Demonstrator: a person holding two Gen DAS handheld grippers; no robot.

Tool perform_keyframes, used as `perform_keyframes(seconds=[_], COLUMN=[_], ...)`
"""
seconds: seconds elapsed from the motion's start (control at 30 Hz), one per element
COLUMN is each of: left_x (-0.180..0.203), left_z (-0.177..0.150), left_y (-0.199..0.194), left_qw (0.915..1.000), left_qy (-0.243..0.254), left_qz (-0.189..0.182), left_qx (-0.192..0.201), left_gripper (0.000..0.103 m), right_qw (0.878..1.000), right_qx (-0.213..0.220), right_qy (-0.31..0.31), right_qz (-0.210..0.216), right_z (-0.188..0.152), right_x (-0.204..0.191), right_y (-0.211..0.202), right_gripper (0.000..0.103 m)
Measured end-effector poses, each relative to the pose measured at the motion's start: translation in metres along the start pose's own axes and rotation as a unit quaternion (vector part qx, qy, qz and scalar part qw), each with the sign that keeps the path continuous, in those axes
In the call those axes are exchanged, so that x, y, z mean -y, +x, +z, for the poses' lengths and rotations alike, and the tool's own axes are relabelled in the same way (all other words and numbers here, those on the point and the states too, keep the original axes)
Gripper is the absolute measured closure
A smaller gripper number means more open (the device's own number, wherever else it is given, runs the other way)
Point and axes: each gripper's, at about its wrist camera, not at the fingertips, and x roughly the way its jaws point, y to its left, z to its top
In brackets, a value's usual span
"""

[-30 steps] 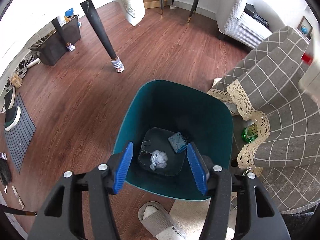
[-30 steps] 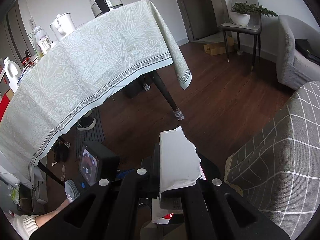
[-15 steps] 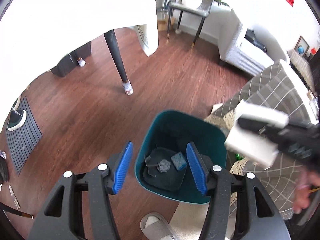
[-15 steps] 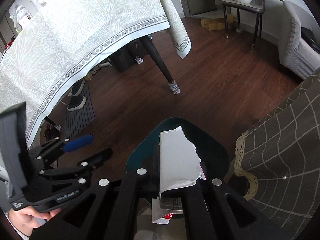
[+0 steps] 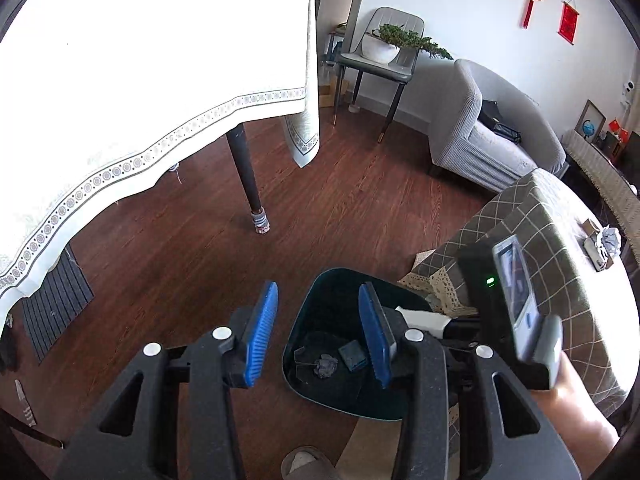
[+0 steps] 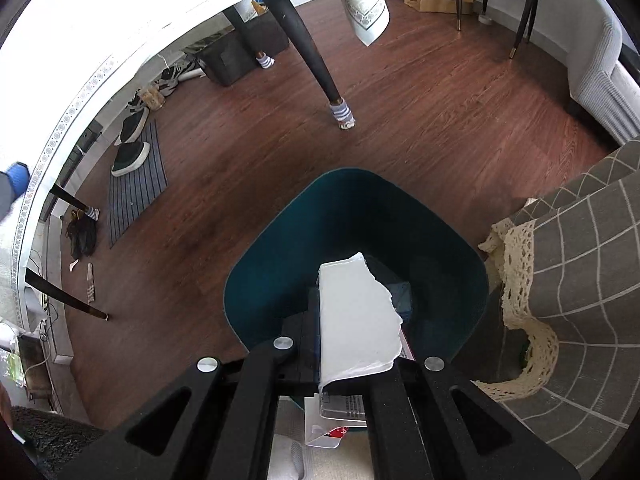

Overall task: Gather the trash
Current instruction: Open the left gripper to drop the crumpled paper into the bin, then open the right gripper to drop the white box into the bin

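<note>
— Where's the bin from where you stand?

— The teal bin (image 6: 352, 216) sits on the wooden floor (image 6: 420, 100), tight against the lace-edged corner of the checked cloth (image 6: 588, 264). The counter leg with the striped sock (image 6: 342, 114) is well beyond the bin, out on the open floor.

— And the right gripper?

— The right gripper (image 6: 356, 340) hangs directly over the bin's mouth. Its jaws are clamped on a torn white carton (image 6: 356, 312), which points down into the bin. A bit of red print shows on the carton's lower end, under the gripper.

— The left one?

— The left gripper (image 5: 318, 332) is above the bin's near-left rim, jaws spread wide apart with nothing between the blue pads (image 5: 262, 332). One pad is over the floor, the other over the bin opening.

— Anything already inside the bin?

— Yes. At the bottom of the bin there's a crumpled grey wad (image 5: 326, 365), and just beside it a small blue square piece (image 5: 352, 355). From the left camera the carton's white edge (image 5: 420, 318) peeks out just above the bin's far-right rim.

— Anything near the bin on the floor?

— A grey slipper (image 5: 308, 462) lies just this side of the bin.
</note>
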Motion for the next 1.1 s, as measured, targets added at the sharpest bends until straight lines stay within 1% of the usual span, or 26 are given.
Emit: perform_keyframes(seconds=[0.13,0.23,0.33,0.37,0.4,0.43,0.47,0.5,0.57,0.6,0.73,0.9,1.03,1.1], left_x=[0.003,0.006,0.008,0.009,0.010,0.010,0.011,0.012,0.012,0.012,0.013,0.019,0.028,0.036], left_z=[0.004,0.009,0.010,0.010,0.010,0.011,0.012,0.010,0.011,0.011,0.017,0.027,0.036,0.040], left_y=[-0.012,-0.020,-0.023,-0.023,-0.022,-0.022,-0.022,-0.023,-0.025,-0.026,-0.034,-0.051,-0.069,-0.080], left_qw=[0.9998,0.9994,0.9990,0.9990,0.9990,0.9989,0.9989,0.9989,0.9988,0.9986,0.9977,0.9952,0.9912,0.9892], left_qy=[-0.003,-0.007,-0.014,-0.015,-0.015,-0.014,-0.013,-0.013,-0.013,-0.013,-0.020,-0.023,-0.030,-0.026], left_qz=[-0.011,-0.019,-0.028,-0.030,-0.031,-0.032,-0.033,-0.034,-0.036,-0.038,-0.045,-0.053,-0.063,-0.061], left_qx=[0.014,0.028,0.031,0.031,0.030,0.030,0.029,0.029,0.032,0.034,0.047,0.079,0.112,0.131], left_gripper=[0.059,0.059,0.059,0.059,0.059,0.059,0.059,0.059,0.059,0.059,0.059,0.057,0.055,0.053], right_qw=[0.999,0.999,0.998,0.997,0.997,0.997,0.997,0.997,0.999,0.999,0.999,1.000,1.000,0.999], right_qx=[-0.024,-0.044,-0.062,-0.067,-0.069,-0.068,-0.065,-0.055,-0.033,-0.032,-0.027,-0.020,0.001,0.022], right_qy=[-0.013,-0.003,0.009,0.012,0.013,0.016,0.019,0.023,0.020,0.018,0.011,-0.005,-0.024,-0.037], right_qz=[-0.021,-0.024,-0.030,-0.031,-0.034,-0.037,-0.039,-0.042,-0.032,-0.031,-0.022,-0.010,0.007,0.014], right_z=[-0.002,-0.006,-0.012,-0.014,-0.016,-0.017,-0.018,-0.019,-0.019,-0.021,-0.022,-0.020,-0.023,-0.024], right_x=[-0.007,-0.001,0.005,0.007,0.010,0.011,0.013,0.013,0.010,0.011,0.009,0.012,0.005,0.000], right_y=[0.017,0.027,0.032,0.033,0.034,0.033,0.031,0.028,0.022,0.023,0.013,-0.005,-0.025,-0.041], right_gripper=[0.102,0.102,0.102,0.102,0.096,0.071,0.047,0.017,0.028,0.030,0.030,0.030,0.030,0.030])
